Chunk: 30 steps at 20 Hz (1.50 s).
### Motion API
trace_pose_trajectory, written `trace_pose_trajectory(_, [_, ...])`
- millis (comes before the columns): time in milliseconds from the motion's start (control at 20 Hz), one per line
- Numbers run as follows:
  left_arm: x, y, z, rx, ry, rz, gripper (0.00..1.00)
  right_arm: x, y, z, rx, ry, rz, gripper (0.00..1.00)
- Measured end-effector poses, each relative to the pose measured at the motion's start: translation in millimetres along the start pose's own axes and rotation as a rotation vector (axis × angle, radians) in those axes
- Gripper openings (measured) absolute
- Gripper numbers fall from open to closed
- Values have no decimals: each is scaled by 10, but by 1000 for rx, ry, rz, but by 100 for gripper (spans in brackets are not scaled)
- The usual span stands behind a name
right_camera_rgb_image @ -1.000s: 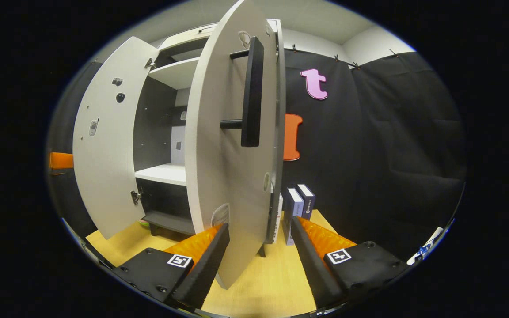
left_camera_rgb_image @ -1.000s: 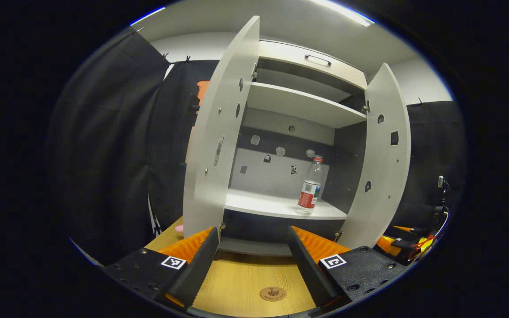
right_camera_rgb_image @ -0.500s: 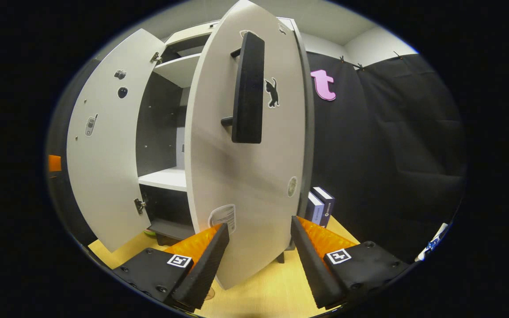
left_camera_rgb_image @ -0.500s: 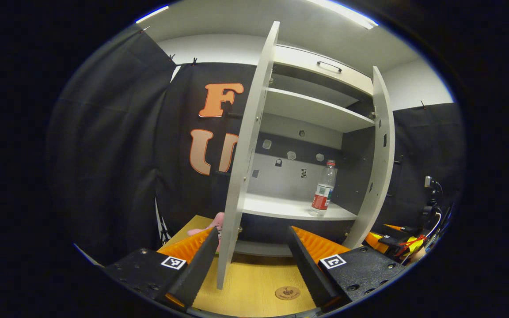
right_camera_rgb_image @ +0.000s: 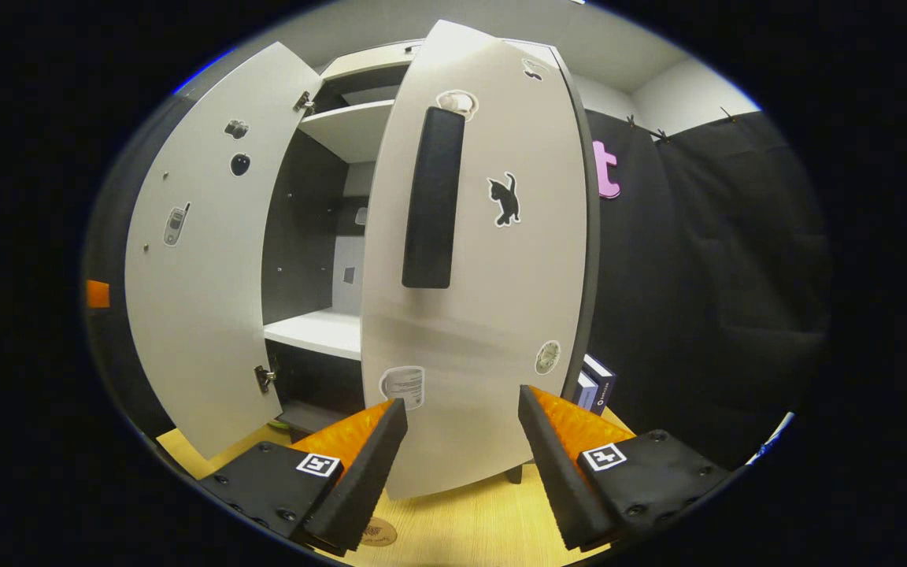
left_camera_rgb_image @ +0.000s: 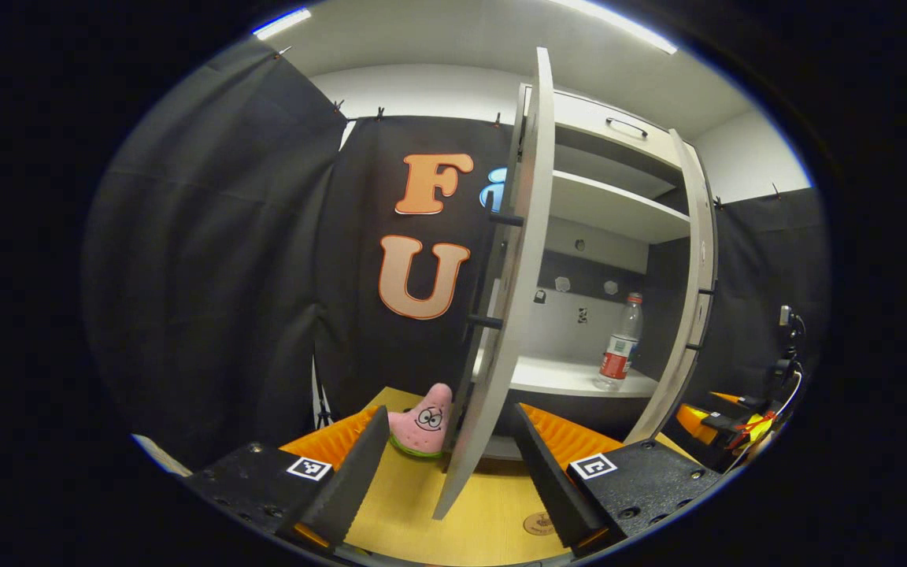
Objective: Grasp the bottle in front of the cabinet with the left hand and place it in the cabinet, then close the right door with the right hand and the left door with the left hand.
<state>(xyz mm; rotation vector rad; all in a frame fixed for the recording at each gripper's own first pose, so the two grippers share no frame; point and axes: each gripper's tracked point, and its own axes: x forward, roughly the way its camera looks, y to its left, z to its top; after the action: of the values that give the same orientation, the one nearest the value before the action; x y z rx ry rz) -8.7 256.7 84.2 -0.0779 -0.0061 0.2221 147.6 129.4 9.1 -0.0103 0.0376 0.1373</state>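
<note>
1. In the left gripper view, our left gripper (left_camera_rgb_image: 449,453) has its fingers spread wide and holds nothing; the outer edge of the left door (left_camera_rgb_image: 505,315) stands between them, touching neither.
2. The bottle (left_camera_rgb_image: 617,354) stands upright inside the cabinet (left_camera_rgb_image: 619,213), on the lower shelf (left_camera_rgb_image: 556,378) near its right end, close to the front edge.
3. The left door is seen nearly edge-on, its black handle posts showing on the outer face.
4. The right door (left_camera_rgb_image: 694,299) hangs partly open at the cabinet's right side.
5. A pink starfish plush (left_camera_rgb_image: 422,417) sits on the wooden table (left_camera_rgb_image: 414,504) just left of the left door's bottom corner.
6. In the right gripper view, our right gripper (right_camera_rgb_image: 461,457) is likewise spread and empty — the lower edge of the right door (right_camera_rgb_image: 477,315) lies between its fingers; whether either finger touches it we cannot tell.
7. That door's outer face turns toward us, with its black handle (right_camera_rgb_image: 431,201), a cat sticker (right_camera_rgb_image: 505,199) and a mug sticker (right_camera_rgb_image: 402,386).
8. The left door (right_camera_rgb_image: 201,276) is swung wide open at the far side, its inner face showing.
9. Boxes (right_camera_rgb_image: 597,386) stand on the table behind the right door's right edge, mostly hidden.
</note>
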Motion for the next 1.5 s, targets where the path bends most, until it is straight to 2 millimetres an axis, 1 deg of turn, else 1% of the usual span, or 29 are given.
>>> trace_pose_trajectory(200, [46, 64, 3, 1, 2, 16, 95, -162, -133, 56, 12, 1, -24, 96])
trace_pose_trajectory(500, [197, 160, -69, 4, 18, 38, 95, -398, -322, 188, 20, -19, -48, 95])
trace_pose_trajectory(650, [244, 217, -62, 23, 16, 56, 95, -508, -427, 231, 21, -35, -66, 95])
trace_pose_trajectory(700, [261, 241, -60, 30, 14, 64, 92, -534, -467, 231, 19, -38, -73, 95])
trace_pose_trajectory(850, [291, 286, -57, 37, 15, 82, 93, -629, -567, 207, 13, -33, -89, 96])
trace_pose_trajectory(900, [299, 280, -53, 37, 13, 83, 95, -656, -601, 215, 11, -34, -95, 96])
trace_pose_trajectory(950, [319, 280, -52, 38, 11, 84, 93, -691, -623, 224, 11, -38, -98, 95])
trace_pose_trajectory(1000, [331, 277, -56, 41, 10, 84, 95, -727, -644, 235, 12, -42, -100, 100])
trace_pose_trajectory(1050, [340, 273, -61, 45, 10, 85, 93, -754, -673, 238, 10, -43, -103, 95])
trace_pose_trajectory(1100, [357, 252, -65, 49, 13, 84, 95, -788, -712, 240, 7, -44, -109, 95])
trace_pose_trajectory(1150, [364, 236, -61, 53, 12, 82, 93, -826, -752, 243, 2, -45, -117, 95])
trace_pose_trajectory(1200, [375, 223, -71, 57, 12, 83, 95, -857, -791, 236, -1, -47, -125, 95])
trace_pose_trajectory(1250, [393, 215, -76, 57, 13, 87, 93, -883, -828, 227, 0, -47, -133, 95])
trace_pose_trajectory(1350, [400, 236, -115, 62, 19, 108, 93, -925, -878, 180, 18, -40, -141, 95])
trace_pose_trajectory(1400, [408, 232, -133, 62, 21, 109, 95, -940, -901, 154, 30, -36, -141, 95])
trace_pose_trajectory(1450, [411, 221, -129, 58, 21, 109, 95, -958, -918, 137, 39, -32, -143, 95])
trace_pose_trajectory(1500, [412, 211, -125, 57, 23, 110, 92, -975, -943, 126, 46, -30, -145, 95])
